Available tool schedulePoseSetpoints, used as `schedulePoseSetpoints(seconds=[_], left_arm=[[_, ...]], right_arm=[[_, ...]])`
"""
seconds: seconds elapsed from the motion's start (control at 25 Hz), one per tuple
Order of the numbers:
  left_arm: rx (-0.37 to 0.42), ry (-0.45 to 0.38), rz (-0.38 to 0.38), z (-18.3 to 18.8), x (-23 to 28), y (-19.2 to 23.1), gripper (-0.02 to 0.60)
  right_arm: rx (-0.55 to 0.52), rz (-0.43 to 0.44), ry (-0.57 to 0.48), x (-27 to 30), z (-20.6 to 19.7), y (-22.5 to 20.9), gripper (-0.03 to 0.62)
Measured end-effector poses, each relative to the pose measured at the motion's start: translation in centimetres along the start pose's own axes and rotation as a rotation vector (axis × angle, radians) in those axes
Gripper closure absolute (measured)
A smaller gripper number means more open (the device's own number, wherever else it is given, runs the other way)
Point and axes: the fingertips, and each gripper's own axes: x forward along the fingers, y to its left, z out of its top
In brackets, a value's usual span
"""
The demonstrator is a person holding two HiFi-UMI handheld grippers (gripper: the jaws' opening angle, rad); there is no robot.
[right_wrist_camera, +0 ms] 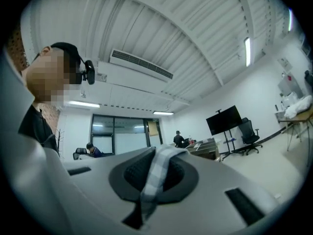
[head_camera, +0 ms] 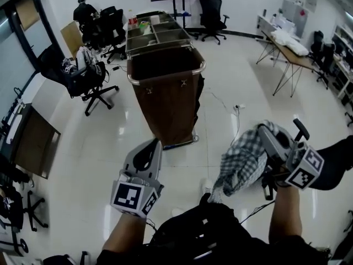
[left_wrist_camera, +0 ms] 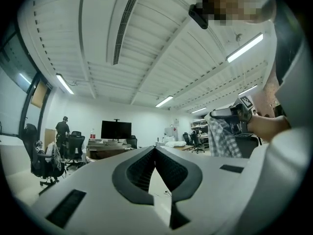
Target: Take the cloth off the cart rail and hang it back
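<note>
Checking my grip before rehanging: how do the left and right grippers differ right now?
The right gripper is shut on the cloth, which hangs from it; the left gripper is shut on nothing. The left is held straight in front of the cart; the right is farther to the side. Both have jaws together.

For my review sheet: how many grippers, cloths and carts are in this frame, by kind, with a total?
grippers: 2, the left gripper and the right gripper
cloth: 1, checked, clamped in the right gripper
cart: 1
Total: 4
</note>
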Motion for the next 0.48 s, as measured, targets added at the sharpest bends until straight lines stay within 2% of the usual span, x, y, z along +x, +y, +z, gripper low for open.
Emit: schedulePoseSetpoints(seconds=[0.16,0.48], left_arm=[[0.001,0.013,0.007,-0.5,-0.4,-0.1,0.581],[-0.005,0.009,0.04,-0.5,-1.0,0.8,0.581]], right_arm=[[-0.036,0.006,0.067,1.8,-1.8,0.8,0.576],[-0.034,0.061,0.082,4.6,-3.3,1.6,0.576]])
